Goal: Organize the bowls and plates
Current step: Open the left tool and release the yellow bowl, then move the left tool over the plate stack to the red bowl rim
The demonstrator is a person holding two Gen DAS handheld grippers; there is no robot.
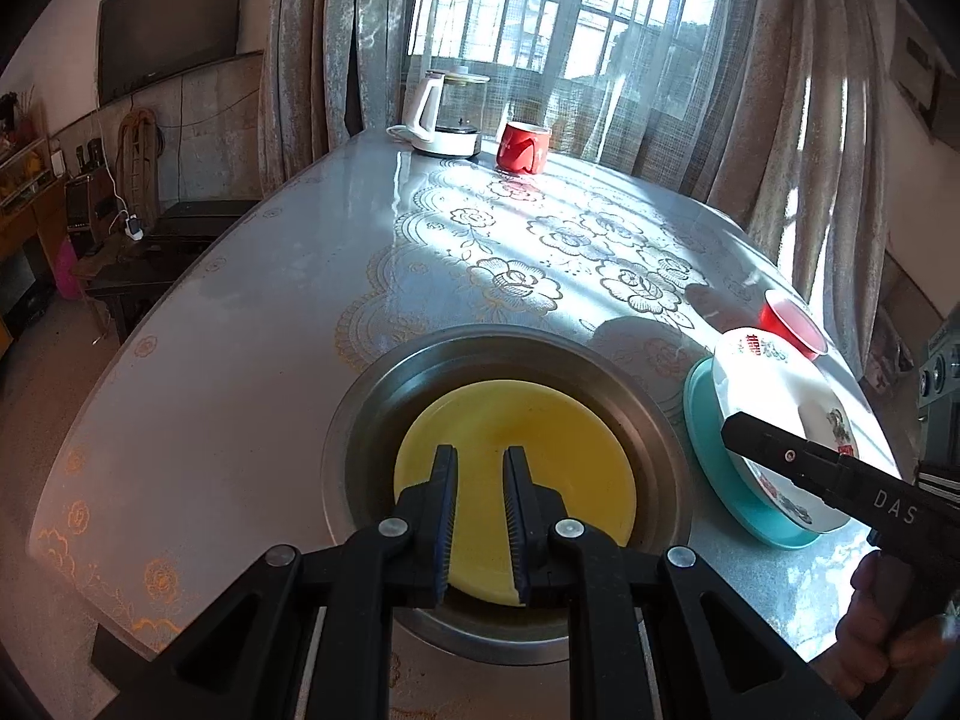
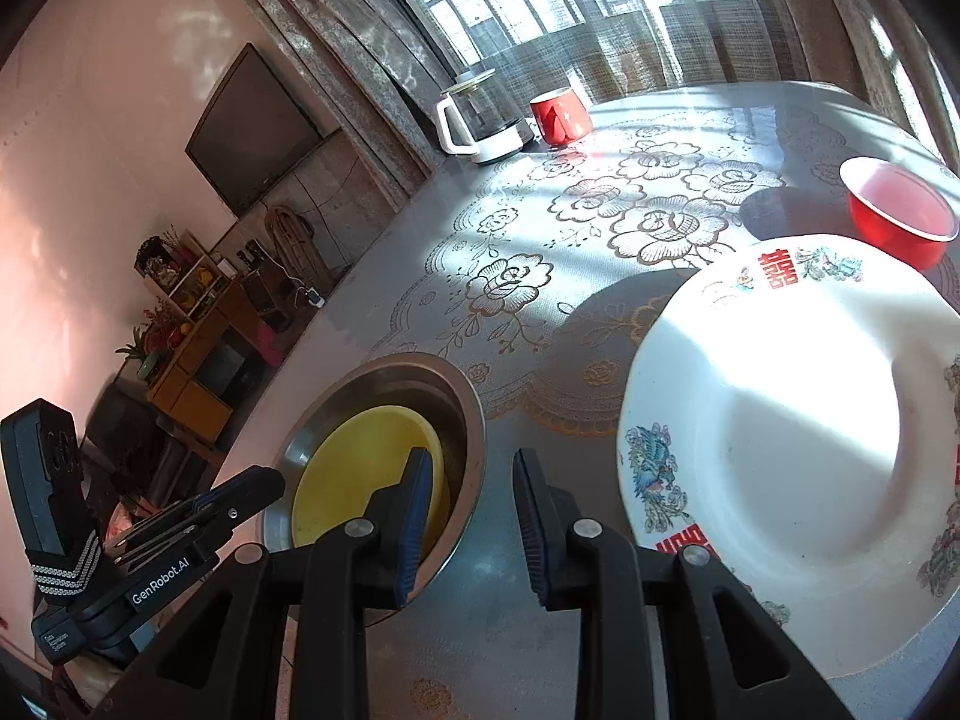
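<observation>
Sunny table (image 1: 252,312): yellow plate (image 1: 540,420) nested in steel basin (image 1: 366,414); my left gripper (image 1: 480,468) nearly closed, right gripper (image 2: 474,474) empty, probably freeing the white plate (image 2: 780,420).

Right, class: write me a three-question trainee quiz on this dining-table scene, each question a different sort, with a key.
1. True or false: the round yellow plastic plate lies inside the shallow round steel basin.
2. What sits directly under the white patterned ceramic plate? A) teal plastic plate B) small red plastic bowl C) bare table
3. Fill in: neither the left gripper nor the right gripper holds ____.

Key: 1 true; 2 A; 3 anything.
</observation>
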